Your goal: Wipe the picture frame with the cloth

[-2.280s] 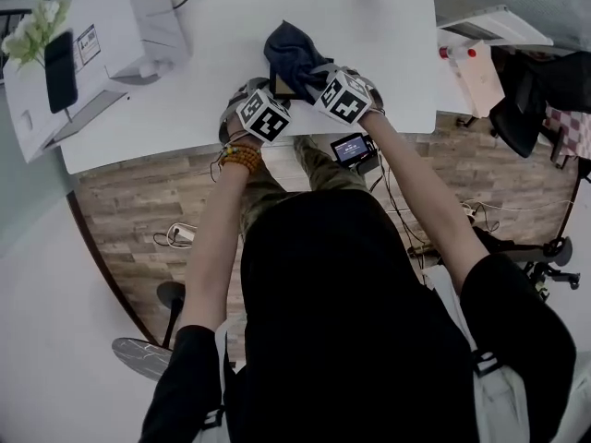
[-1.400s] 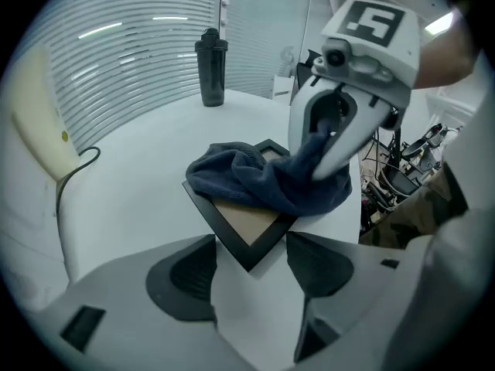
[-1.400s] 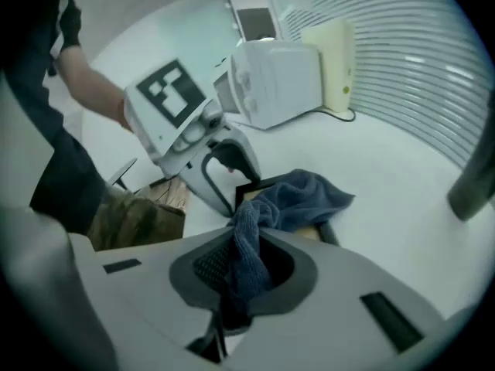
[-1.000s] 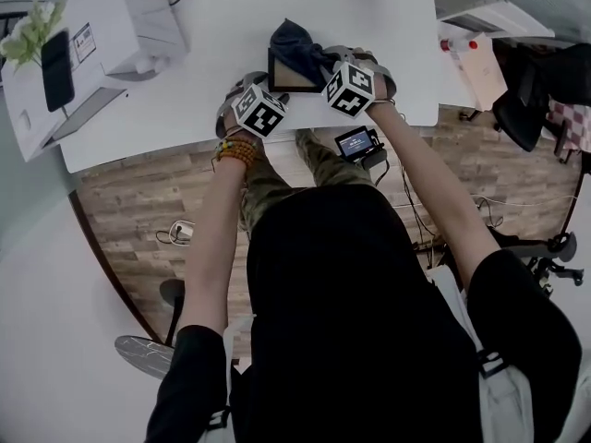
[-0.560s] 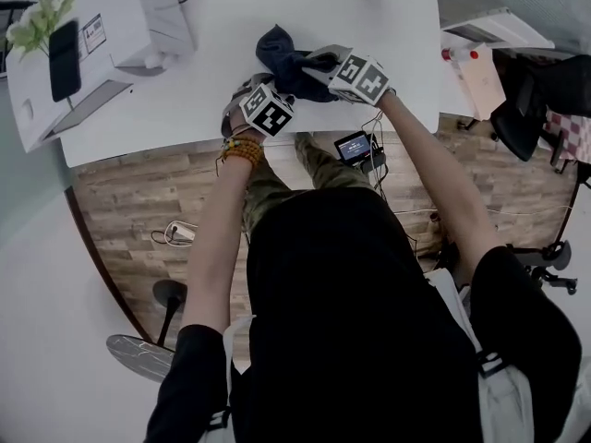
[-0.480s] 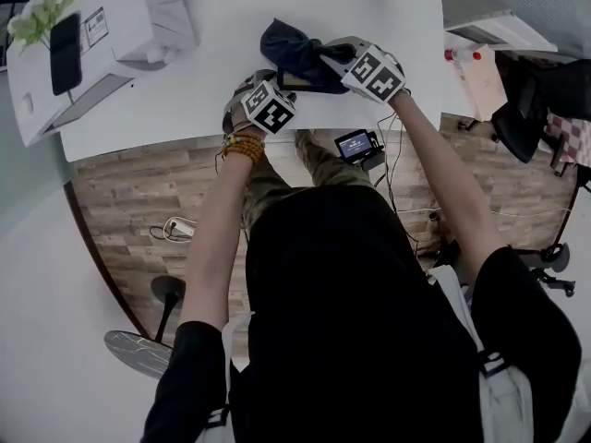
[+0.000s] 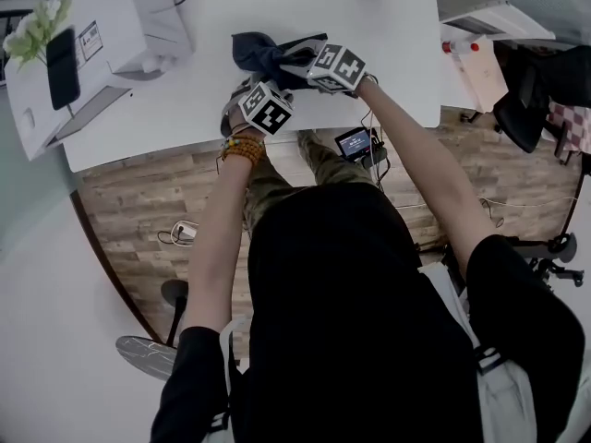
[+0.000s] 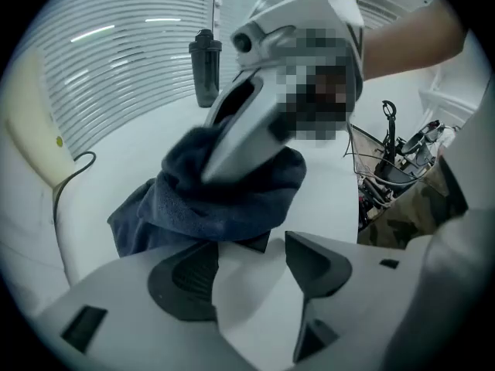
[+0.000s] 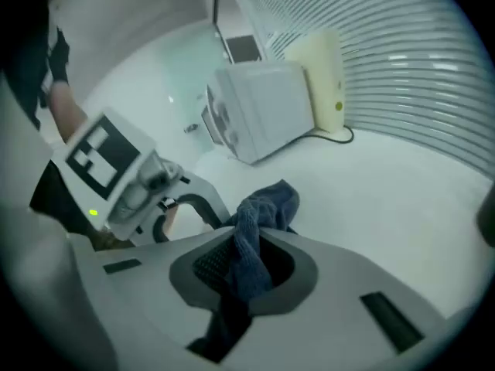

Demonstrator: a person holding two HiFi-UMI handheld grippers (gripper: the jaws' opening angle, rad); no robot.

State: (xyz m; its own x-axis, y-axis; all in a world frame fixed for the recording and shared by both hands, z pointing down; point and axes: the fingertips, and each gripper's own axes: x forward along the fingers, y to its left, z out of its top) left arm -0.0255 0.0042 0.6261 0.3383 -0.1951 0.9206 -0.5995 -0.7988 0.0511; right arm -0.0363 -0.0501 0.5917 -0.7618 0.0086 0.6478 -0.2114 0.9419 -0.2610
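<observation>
1. The left arm [image 7: 220, 229] reaches forward with the forearm nearly straight and the wrist [image 7: 242, 151] bent downward.
2. The left gripper [image 8: 251, 247] points steeply down. Its jaws stand apart; whether the pads press on anything cannot be made out.
3. The right arm [image 7: 420, 160] stretches farther out and angles inward across the body's front.
4. The right gripper [image 9: 244, 267] sits just beside the left one, slightly beyond it, tilted down more gently.
5. The right gripper's jaws are closed on a fold of the cloth [image 9: 267, 203], which bunches between the pads.
</observation>
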